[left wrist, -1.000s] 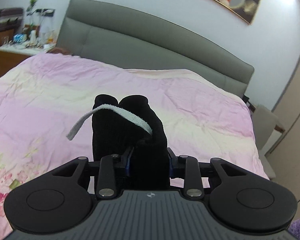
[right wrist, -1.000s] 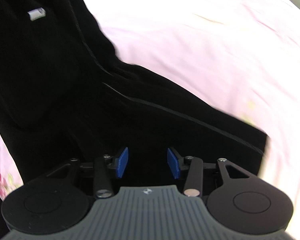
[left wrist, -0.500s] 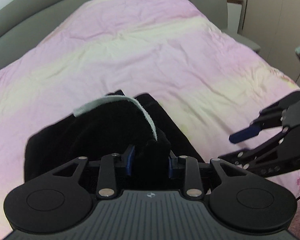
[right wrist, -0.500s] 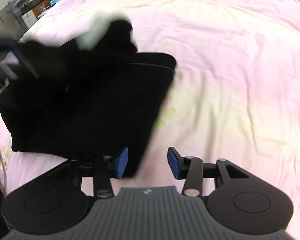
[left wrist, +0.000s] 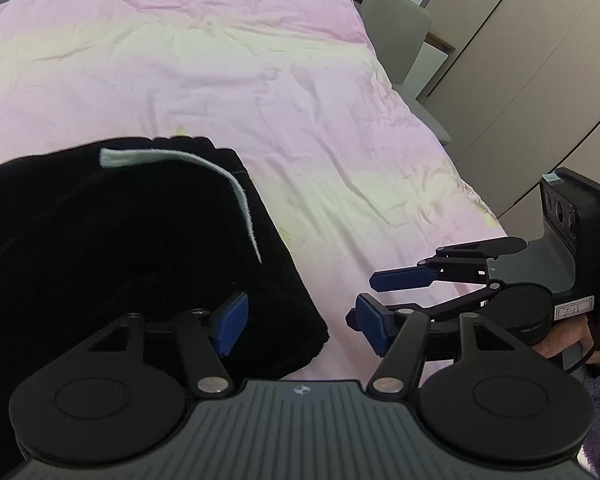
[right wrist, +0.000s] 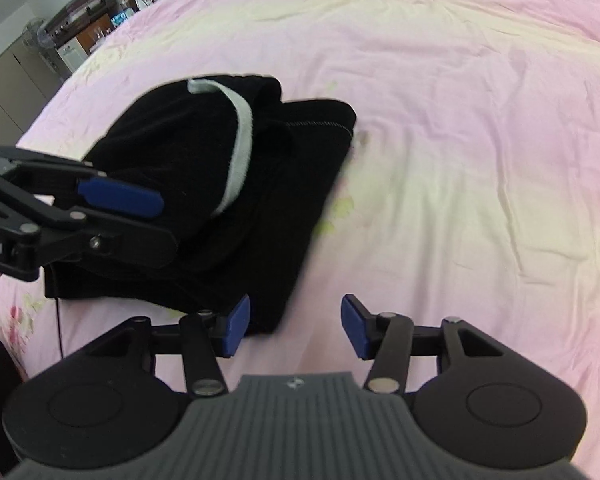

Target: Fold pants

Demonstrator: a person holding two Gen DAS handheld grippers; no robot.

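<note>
Your left gripper (left wrist: 298, 322) is opening, its blue pads clear of the cloth with only the edge of the black pants (left wrist: 120, 248) beneath the left pad. A second ago it was clamped on a bunch of that fabric, held up over the bed. Your right gripper (right wrist: 294, 330) is opening too, with nothing between its pads. On the left tool's body in the right view you can read "ot.AI"; the white label on the right tool is too small to read. The pants lie folded on the pink bedspread (right wrist: 460, 140), white drawstring (right wrist: 240, 140) draped across the top.
</note>
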